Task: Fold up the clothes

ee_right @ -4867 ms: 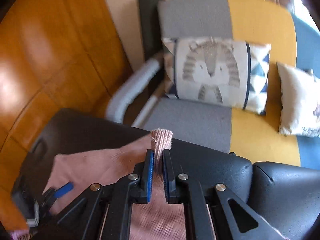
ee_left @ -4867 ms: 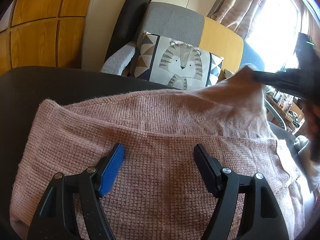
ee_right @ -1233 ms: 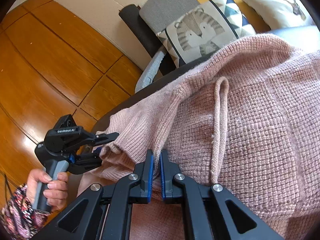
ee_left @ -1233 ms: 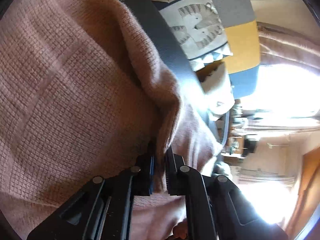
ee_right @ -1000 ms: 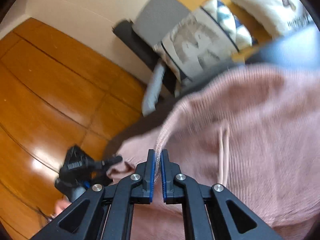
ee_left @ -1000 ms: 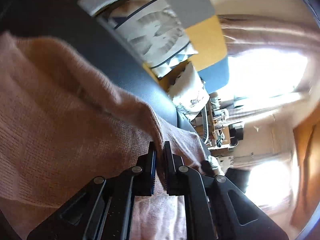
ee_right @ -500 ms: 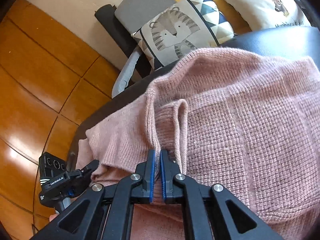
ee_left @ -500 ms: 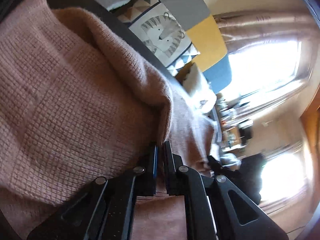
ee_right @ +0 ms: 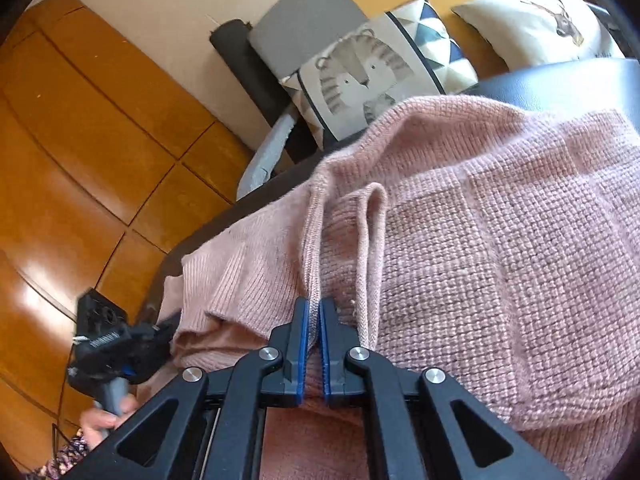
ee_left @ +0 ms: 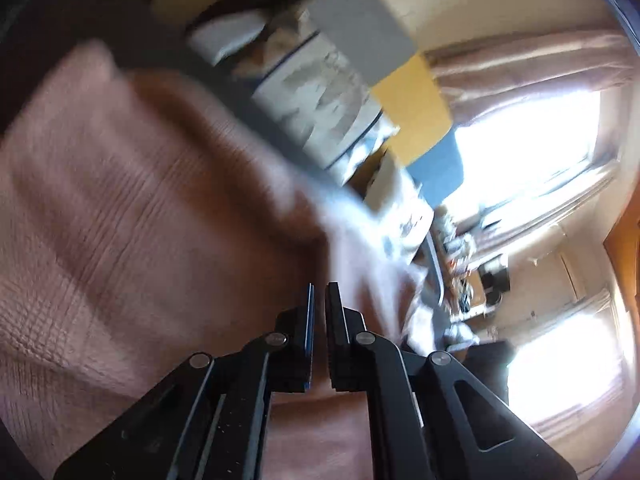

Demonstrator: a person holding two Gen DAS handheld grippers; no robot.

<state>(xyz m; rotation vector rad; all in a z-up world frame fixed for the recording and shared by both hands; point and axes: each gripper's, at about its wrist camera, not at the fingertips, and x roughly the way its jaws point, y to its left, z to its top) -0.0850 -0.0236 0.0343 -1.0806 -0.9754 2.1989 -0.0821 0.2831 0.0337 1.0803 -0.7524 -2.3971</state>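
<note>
A pink knitted sweater (ee_right: 500, 240) lies spread over a black leather seat (ee_right: 560, 76). My right gripper (ee_right: 314, 308) is shut on a ribbed edge of it, which runs up from the jaws as a raised ridge beside a second narrow fold. In the right wrist view my left gripper (ee_right: 160, 330) sits at the sweater's left end, held by a person's hand (ee_right: 100, 424). The left wrist view is blurred: the left gripper (ee_left: 319, 292) stands nearly closed, with a fold of the sweater (ee_left: 120, 220) rising from between its jaws.
A tiger-print cushion (ee_right: 360, 76) leans on a grey and yellow sofa behind the seat, with a deer cushion (ee_right: 540, 20) to its right. Wooden floor (ee_right: 80, 140) lies to the left. A bright curtained window (ee_left: 520, 160) shows on the right.
Both grippers have sunk toward the seat with the sweater still in them. The lifted folds now lie lower and flatter. The left wrist view has swung and blurred.
</note>
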